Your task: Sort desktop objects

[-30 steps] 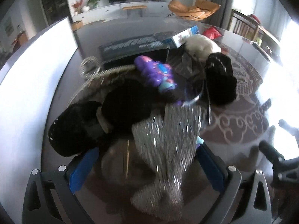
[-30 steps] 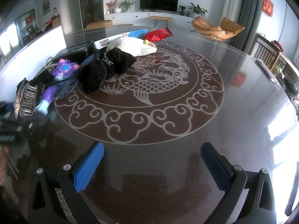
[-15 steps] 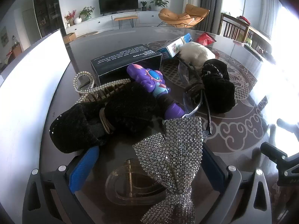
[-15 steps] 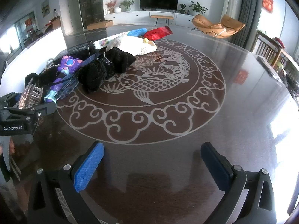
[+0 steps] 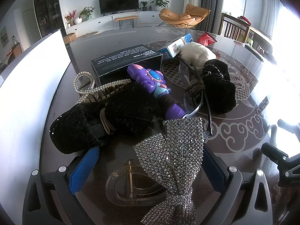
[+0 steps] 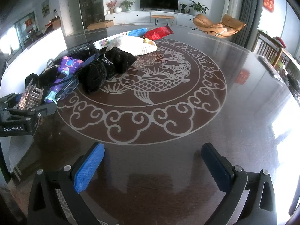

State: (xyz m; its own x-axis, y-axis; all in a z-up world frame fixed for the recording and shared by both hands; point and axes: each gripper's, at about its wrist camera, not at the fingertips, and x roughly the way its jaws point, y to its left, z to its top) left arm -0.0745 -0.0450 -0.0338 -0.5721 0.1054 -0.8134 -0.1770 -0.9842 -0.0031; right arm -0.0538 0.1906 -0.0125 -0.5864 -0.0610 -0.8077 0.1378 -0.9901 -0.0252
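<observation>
My left gripper (image 5: 150,166) is open, its blue pads on either side of a silver rhinestone bow hair clip (image 5: 172,155) with a clear claw base (image 5: 131,187), lying on the dark table. Just beyond lie a black fuzzy bow clip (image 5: 105,116), a purple toy (image 5: 151,82), a pearl claw clip (image 5: 88,86), clear glasses (image 5: 193,97), a black scrunchie (image 5: 217,86) and a black box (image 5: 127,61). My right gripper (image 6: 151,166) is open and empty over bare table. The pile (image 6: 75,75) lies to its far left.
A white pouch (image 6: 135,46), a blue and white box (image 6: 120,37) and a red packet (image 6: 159,32) lie at the table's far side. A white panel (image 5: 24,93) runs along the left edge. The left gripper's body (image 6: 20,116) shows in the right view.
The left gripper has pulled back and steadied, so the rhinestone bow now lies sharp between its open fingers. The right gripper has barely moved.
</observation>
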